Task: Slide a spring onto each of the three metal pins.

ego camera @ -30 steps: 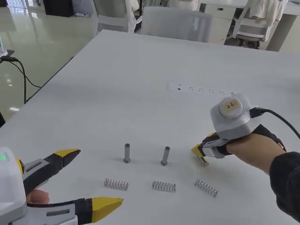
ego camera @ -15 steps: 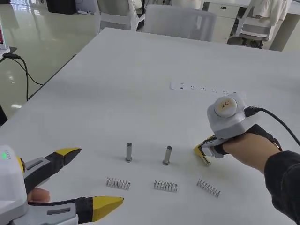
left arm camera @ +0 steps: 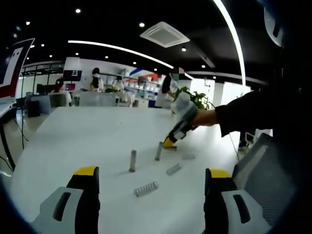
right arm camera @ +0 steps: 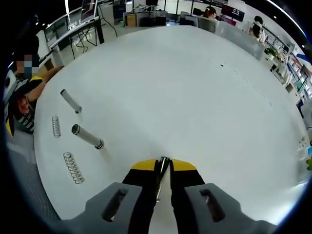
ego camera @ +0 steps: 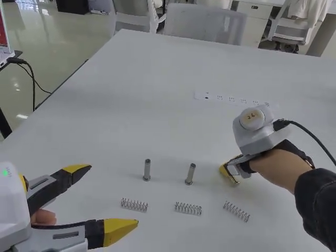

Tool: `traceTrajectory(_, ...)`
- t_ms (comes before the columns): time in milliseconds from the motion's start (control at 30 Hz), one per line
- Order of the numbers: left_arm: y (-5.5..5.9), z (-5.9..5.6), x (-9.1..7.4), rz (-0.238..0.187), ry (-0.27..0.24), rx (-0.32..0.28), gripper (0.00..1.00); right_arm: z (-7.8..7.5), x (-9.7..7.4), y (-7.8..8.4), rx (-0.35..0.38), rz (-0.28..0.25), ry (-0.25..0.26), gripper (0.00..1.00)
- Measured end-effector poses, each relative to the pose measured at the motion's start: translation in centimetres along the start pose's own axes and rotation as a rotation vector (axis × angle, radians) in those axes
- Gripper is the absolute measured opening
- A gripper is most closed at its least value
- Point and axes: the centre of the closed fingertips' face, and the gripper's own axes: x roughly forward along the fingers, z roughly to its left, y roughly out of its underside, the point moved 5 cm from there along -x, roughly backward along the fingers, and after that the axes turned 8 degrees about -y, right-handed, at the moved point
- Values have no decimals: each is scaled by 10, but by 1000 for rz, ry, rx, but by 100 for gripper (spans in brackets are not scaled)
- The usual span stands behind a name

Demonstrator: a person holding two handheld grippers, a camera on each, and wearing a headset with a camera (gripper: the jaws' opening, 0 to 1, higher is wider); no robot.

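Near me on the white table (ego camera: 157,94), three coils lie in a row: the left spring (ego camera: 134,205), the middle spring (ego camera: 188,208) and the right spring (ego camera: 235,210). Just beyond them the left pin (ego camera: 147,170) and the middle pin (ego camera: 190,174) stand upright. My right tongs (ego camera: 229,172) sit to the right of these, low at the table. Their jaws are pinched nearly together on a thin metal piece that I take for the third pin (right arm camera: 161,171). My left tongs (ego camera: 107,198) hang wide open and empty at the near left. Each spring looks light, thin and bouncy, apt to roll or flick away. I would pinch one gently across its middle coils, not end-on, so it keeps its shape and its bore stays free for a pin.
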Motion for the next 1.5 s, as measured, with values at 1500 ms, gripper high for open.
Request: traceTrajectory(1500, -13, -13, -2, -19, 41, 55, 85, 25, -52, 16, 79, -172, 26, 5)
